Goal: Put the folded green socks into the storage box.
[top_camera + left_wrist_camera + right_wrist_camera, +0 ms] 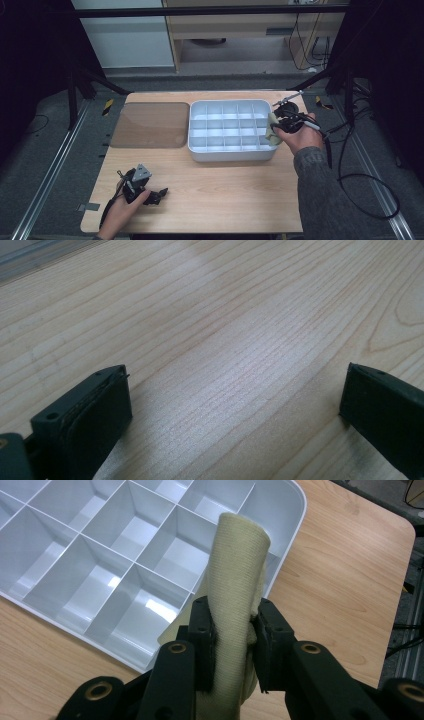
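Observation:
A white divided tray with several empty compartments sits mid-table, and its rim also shows in the right gripper view. My right gripper hovers at the tray's right edge, shut on a folded beige cloth. In the right gripper view the cloth stands rolled between the two jaws of that gripper, over the corner compartments. My left gripper rests low near the table's front left, jaws wide apart. The left gripper has only bare wood between its jaws.
A brown translucent mat lies flat left of the tray. Cables trail off the table's right side. The wooden table has its front edge close to the left hand. Dark frame legs stand behind both back corners.

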The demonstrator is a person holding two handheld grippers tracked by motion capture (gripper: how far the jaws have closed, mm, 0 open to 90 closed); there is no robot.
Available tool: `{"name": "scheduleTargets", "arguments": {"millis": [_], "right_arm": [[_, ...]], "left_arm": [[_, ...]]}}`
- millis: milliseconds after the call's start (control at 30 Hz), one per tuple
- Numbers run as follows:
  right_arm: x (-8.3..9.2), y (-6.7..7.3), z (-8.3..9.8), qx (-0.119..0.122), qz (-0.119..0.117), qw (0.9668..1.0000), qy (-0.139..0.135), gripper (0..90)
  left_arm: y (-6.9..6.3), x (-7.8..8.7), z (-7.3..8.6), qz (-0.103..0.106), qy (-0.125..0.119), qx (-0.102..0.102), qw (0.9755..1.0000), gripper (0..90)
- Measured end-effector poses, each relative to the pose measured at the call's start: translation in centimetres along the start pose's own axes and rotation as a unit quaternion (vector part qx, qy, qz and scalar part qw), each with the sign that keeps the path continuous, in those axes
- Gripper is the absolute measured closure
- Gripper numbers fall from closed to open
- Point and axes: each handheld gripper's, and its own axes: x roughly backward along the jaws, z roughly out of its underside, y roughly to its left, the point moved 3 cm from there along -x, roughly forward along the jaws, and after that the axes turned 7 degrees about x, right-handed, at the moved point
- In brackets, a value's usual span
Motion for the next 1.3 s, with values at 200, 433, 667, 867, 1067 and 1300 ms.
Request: {"name": "scheduleTargets", "arguments": {"millis": [200,433,667,867,1067,1300], "right_arm": [[-1.3,0.2,0.2,0.001,-0.004,0.9999,0.013,73.0],[-3.0,0.7,0.0,0.015,0.001,0.9993,0.033,73.0],[-4.5,0.8,0.1,0.026,0.007,0.9981,0.055,73.0],[-5.1,0.7,0.1,0.028,0.011,0.9977,0.060,73.0],[-5.5,0.6,0.1,0.028,0.012,0.9976,0.063,73.0],[-6.1,1.2,0.4,0.041,0.006,0.9968,0.069,72.7]], "left_arm": [[0.0,0.0,0.0,0.000,0.000,0.000,1.0000,0.0],[0.0,0.0,0.0,0.000,0.000,0.000,1.0000,0.0],[0.0,0.0,0.0,0.000,0.000,0.000,1.0000,0.0],[0.0,0.0,0.0,0.000,-0.001,0.000,1.0000,0.0],[0.0,0.0,0.0,-0.001,0.000,0.000,1.0000,0.0],[0.0,0.0,0.0,-0.001,0.000,0.001,1.0000,0.0]]}}
